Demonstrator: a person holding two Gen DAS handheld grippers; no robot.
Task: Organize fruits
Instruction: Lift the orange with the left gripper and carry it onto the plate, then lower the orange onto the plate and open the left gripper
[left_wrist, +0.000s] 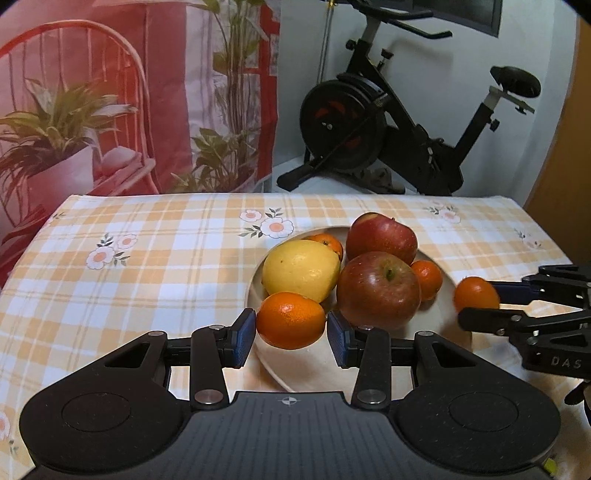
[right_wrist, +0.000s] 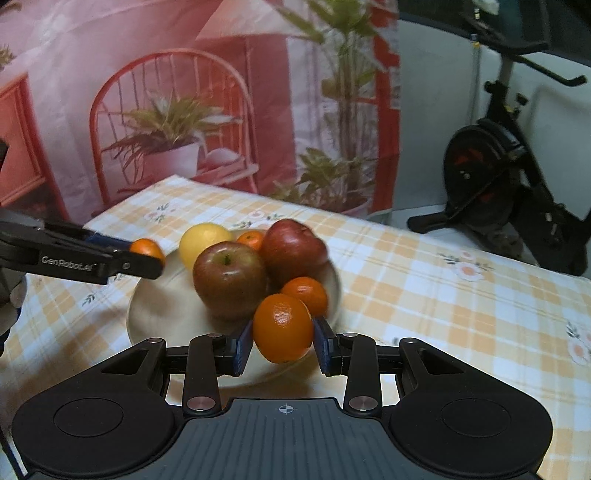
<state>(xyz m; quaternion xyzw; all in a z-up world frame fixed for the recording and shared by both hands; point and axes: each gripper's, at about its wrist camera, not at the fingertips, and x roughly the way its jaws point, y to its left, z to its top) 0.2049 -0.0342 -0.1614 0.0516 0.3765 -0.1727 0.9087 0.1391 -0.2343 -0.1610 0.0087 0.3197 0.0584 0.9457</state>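
My left gripper (left_wrist: 291, 338) is shut on a tangerine (left_wrist: 291, 320), held over the near rim of a cream plate (left_wrist: 255, 291). On the plate lie a lemon (left_wrist: 301, 269), two red apples (left_wrist: 378, 290) (left_wrist: 382, 236) and two small tangerines (left_wrist: 427, 278) (left_wrist: 328, 243). From the right, my right gripper (left_wrist: 480, 301) comes in shut on another tangerine (left_wrist: 476, 295). In the right wrist view that gripper (right_wrist: 283, 347) clamps its tangerine (right_wrist: 283, 328) above the plate's (right_wrist: 147, 306) near edge, beside the front apple (right_wrist: 229, 280). The left gripper (right_wrist: 146, 254) shows at the left with its tangerine (right_wrist: 147, 251).
The table wears an orange-checked cloth with flower prints (left_wrist: 147, 266). Behind it hangs a printed backdrop of a red chair and plants (left_wrist: 92, 110). A black exercise bike (left_wrist: 388, 122) stands beyond the far right edge. Cloth left of the plate carries no objects.
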